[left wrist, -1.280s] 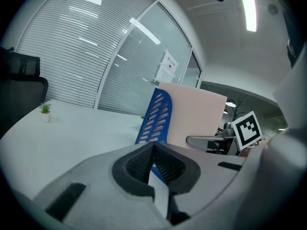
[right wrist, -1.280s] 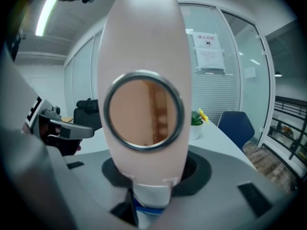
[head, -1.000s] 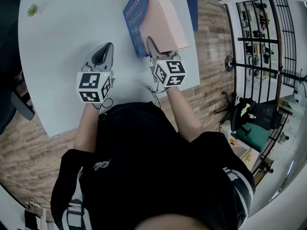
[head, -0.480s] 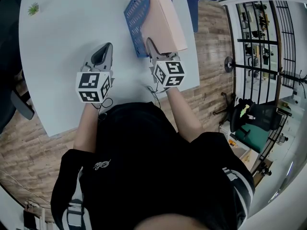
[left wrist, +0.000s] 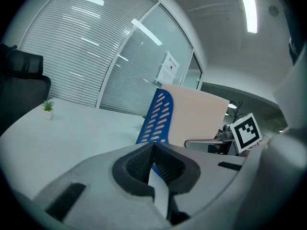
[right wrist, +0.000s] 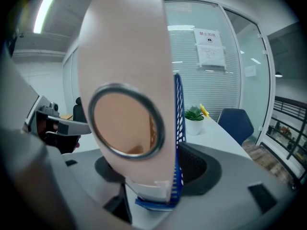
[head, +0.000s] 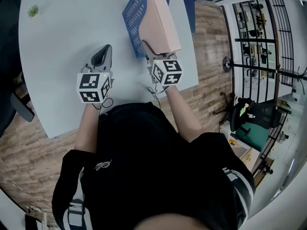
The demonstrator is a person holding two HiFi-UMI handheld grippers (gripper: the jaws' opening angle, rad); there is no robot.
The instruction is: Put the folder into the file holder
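A pink folder stands on edge inside the blue slotted file holder at the table's right side. My right gripper is at the folder's near end. In the right gripper view the folder's spine, with its metal ring hole, and the holder's end wall sit between the jaws. The jaws are opening, and the right pad stands apart from the holder. My left gripper rests on the table to the left of the holder, its pads shut together on nothing.
The white table ends just right of the holder, above wood floor. A tiny potted plant stands far left. A second plant with a yellow bit and a blue chair are beyond the holder. A black chair is at the left edge.
The right gripper and the folder's near end have shifted slightly left and away from me, towards the holder. The left gripper has stayed put.
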